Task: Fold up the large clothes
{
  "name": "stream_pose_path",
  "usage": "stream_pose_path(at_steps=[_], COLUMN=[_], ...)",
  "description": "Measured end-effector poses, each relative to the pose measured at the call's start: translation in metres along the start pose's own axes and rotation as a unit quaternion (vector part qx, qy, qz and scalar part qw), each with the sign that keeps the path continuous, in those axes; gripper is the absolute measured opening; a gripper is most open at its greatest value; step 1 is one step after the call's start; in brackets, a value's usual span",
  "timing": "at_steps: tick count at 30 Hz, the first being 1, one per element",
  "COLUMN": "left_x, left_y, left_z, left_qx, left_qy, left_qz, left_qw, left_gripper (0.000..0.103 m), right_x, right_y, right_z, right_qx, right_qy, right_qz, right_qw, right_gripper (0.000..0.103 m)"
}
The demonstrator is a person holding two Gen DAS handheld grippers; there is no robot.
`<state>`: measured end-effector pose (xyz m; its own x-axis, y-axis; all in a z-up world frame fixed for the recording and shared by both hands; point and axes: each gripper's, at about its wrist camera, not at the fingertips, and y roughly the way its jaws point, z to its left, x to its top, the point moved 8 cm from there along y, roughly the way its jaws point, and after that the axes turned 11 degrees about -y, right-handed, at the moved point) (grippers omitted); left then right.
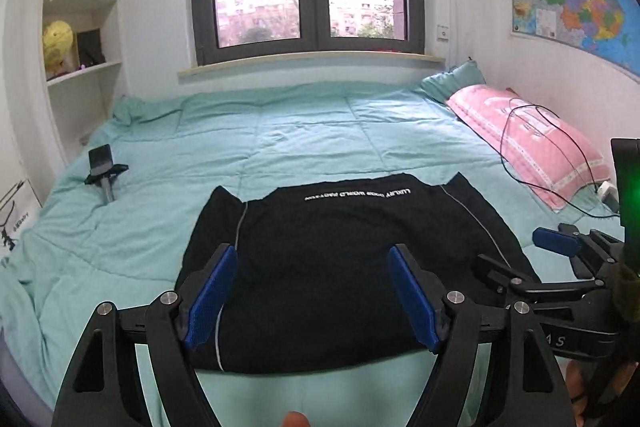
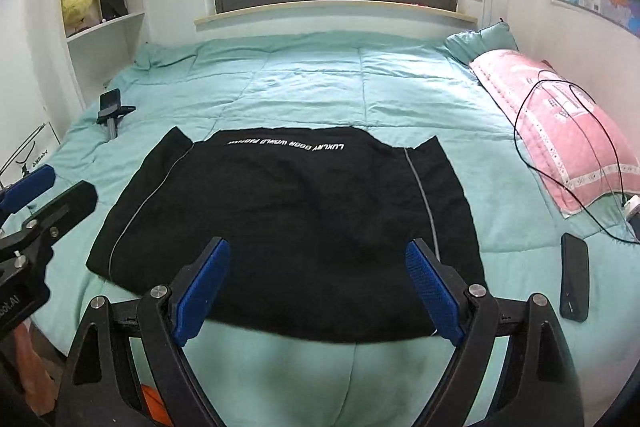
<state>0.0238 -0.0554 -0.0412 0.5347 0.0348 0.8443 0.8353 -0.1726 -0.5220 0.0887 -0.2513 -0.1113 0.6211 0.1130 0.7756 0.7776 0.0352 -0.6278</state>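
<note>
A black garment (image 2: 288, 219) with white lettering and thin grey piping lies flat on a mint-green quilted bedspread (image 2: 312, 87), already folded into a broad rectangle, its near edge just in front of both grippers. The left gripper (image 1: 312, 291) hovers above the garment's near left part with its blue-padded jaws spread wide and holding nothing. The right gripper (image 2: 316, 287) hovers above the near right part, its jaws likewise spread and empty. Neither seems to touch the cloth. A pink pillow (image 2: 560, 131) with a black cable (image 2: 528, 99) lies well to the right, a dark phone (image 2: 574, 275) rests near the garment's right edge, and a small phone stand (image 2: 112, 111) sits off to the left. The fold appears partly done; the next move likely calls for both grippers to descend, pinch the near edge or corners, and carry it over toward the far edge.
</note>
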Motion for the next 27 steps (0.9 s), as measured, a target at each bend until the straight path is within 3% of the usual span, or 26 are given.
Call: stream_pose_path(at_steps=[14,27], left_x=[-0.026,-0.035], left_y=[-0.007,-0.004], left_z=[0.013,0.019], left_qx=[0.003,0.002], left_qy=[-0.014,-0.018], left_qz=[0.016,0.025], left_qw=[0.9998,0.9995], left_gripper=[0.079,0.079], right_x=[-0.022,-0.023], right_y=[-0.006,-0.010], right_z=[0.016,0.025], right_qx=[0.011,-0.003], right_qy=[0.014,-0.002], right_qz=[0.030,0.029], right_qw=[0.999,1.000], right_gripper=[0.091,0.091])
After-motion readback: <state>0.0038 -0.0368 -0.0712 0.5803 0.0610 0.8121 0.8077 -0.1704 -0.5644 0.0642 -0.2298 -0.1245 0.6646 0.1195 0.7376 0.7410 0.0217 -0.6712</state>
